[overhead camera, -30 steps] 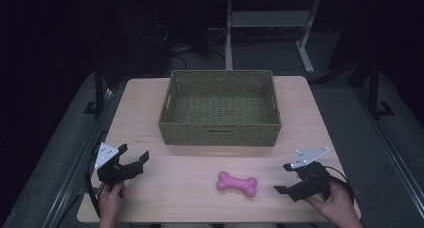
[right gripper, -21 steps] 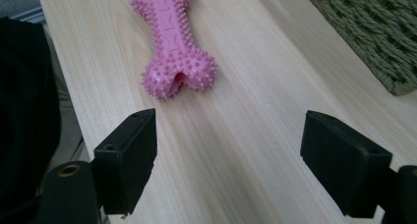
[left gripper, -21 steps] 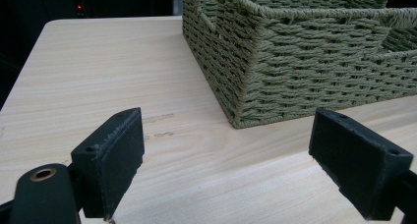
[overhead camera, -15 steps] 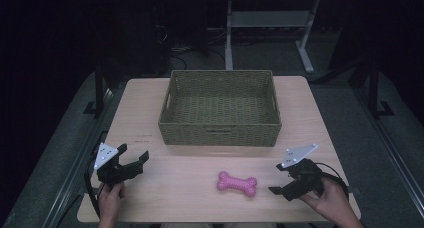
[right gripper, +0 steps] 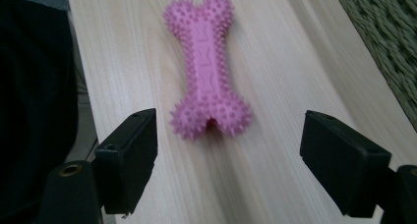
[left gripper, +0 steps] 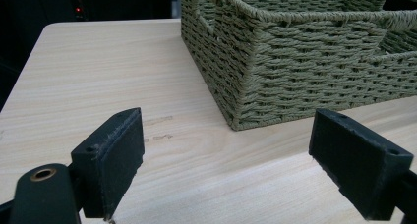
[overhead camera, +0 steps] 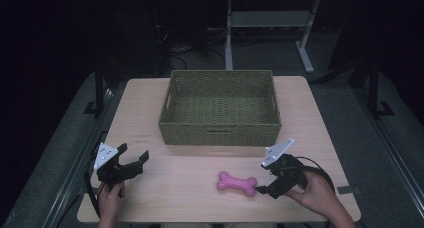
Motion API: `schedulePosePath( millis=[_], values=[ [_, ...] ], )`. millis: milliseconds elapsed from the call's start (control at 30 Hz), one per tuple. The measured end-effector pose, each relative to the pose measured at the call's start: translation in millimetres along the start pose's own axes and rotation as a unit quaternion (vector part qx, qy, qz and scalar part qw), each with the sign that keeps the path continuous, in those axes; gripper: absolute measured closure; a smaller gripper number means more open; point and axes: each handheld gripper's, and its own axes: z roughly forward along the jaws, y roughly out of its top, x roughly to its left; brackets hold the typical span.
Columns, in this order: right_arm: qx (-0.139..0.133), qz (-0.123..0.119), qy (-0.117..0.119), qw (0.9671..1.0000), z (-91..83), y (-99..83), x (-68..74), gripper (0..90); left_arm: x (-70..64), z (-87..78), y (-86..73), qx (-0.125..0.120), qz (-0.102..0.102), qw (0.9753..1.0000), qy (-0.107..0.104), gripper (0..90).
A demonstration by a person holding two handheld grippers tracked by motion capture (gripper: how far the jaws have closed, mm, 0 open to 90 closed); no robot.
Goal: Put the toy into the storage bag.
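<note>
A pink spiky bone toy lies flat on the wooden table, in front of a woven green basket. My right gripper is open at the toy's right end, jaws wide to either side of that end. In the right gripper view the bone toy lies just ahead of the gripper, its near end level with the jaw tips. My left gripper is open near the table's front left. In the left gripper view that gripper faces the basket's near corner with nothing between its jaws.
The basket's inside looks bare. A metal desk frame stands on the dark floor behind the table. The table's front edge lies close behind both hands.
My right gripper has moved left along the table toward the bone toy, and its jaws now flank the toy's right end. The left gripper and the toy have stayed put.
</note>
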Motion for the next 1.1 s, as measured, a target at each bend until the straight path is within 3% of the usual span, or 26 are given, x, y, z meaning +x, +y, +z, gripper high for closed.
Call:
schedulePosePath(
  millis=[500, 1100],
  values=[
    [0.028, -0.026, 0.037, 0.9986, 23.1, 25.9, 0.5, 22.3, 0.4, -2.3, 0.8, -0.004, -0.002, 1.0000, 0.000, 13.0],
    [0.068, -0.055, 0.048, 0.9950, 49.6, 52.7, 3.8, 26.4, 1.6, -4.1, 1.2, -0.008, -0.003, 1.0000, 0.000, 13.0]
  ],
)
